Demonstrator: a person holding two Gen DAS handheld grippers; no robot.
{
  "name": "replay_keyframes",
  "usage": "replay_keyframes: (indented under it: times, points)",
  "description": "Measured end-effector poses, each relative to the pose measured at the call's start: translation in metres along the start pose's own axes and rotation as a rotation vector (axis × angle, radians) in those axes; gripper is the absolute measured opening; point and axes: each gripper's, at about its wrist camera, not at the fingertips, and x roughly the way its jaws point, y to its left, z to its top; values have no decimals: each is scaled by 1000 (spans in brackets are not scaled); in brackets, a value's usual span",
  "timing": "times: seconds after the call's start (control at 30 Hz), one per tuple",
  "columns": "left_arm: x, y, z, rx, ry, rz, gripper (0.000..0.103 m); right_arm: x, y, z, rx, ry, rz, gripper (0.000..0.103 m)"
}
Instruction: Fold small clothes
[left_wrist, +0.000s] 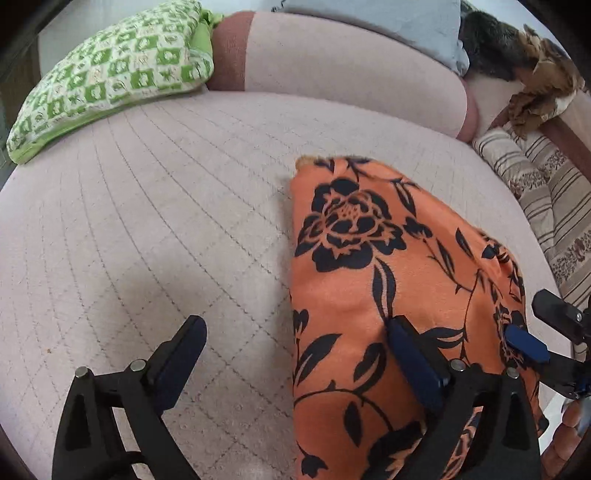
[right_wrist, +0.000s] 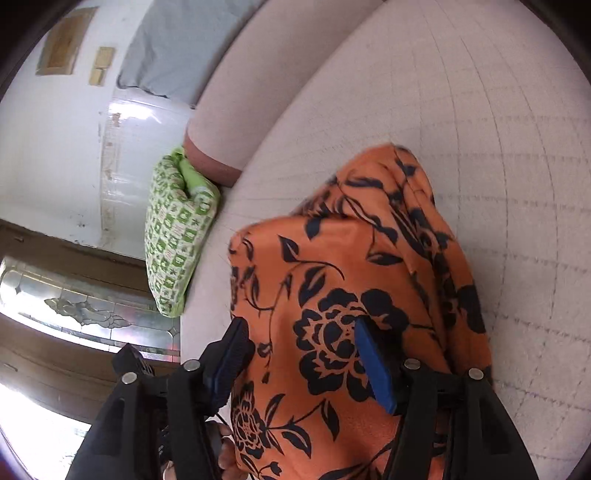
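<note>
An orange cloth with black flowers (left_wrist: 373, 280) lies folded on the pale quilted bed cover (left_wrist: 147, 221). My left gripper (left_wrist: 295, 328) stands wide open above the cloth's left edge: one finger hangs over bare cover, the other over the print, and nothing is pinched. In the right wrist view the same cloth (right_wrist: 332, 280) fills the middle, bunched at its far end. My right gripper (right_wrist: 301, 328) is open over it, one finger at the cloth's left edge and its blue pad over a flower. The right gripper (left_wrist: 535, 332) also shows at the cloth's right side.
A green checked pillow (left_wrist: 107, 70) lies at the far left of the bed, by a pink bolster (left_wrist: 332, 62). A grey pillow (left_wrist: 388, 22), a dark furry heap (left_wrist: 517, 55) and a striped blanket (left_wrist: 546, 206) lie at the right. Beyond the bed are a white wall (right_wrist: 48, 147) and a patterned glass panel (right_wrist: 85, 306).
</note>
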Motion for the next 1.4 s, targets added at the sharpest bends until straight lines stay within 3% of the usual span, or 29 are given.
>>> replay_keyframes:
  times: [0.17,0.3,0.43,0.7,1.07,1.4]
  points:
    - [-34,4,-8,73,-104,88,99,-21,2,-3,-21,-68,76,64]
    - [-68,14,-12,88,-191,114,99,-41,8,-8,-74,-146,61,64]
    - [-82,21,-11,92,-223,118,99,-51,13,-13,-101,-160,30,64]
    - [-94,23,-12,86,-239,103,99,-56,25,-26,-171,-173,-16,65]
    - [-93,21,-11,85,-232,85,99,-68,16,-20,-145,-190,-39,66]
    - [-84,27,-18,103,-149,-57,99,-70,0,-12,-110,-172,-67,66]
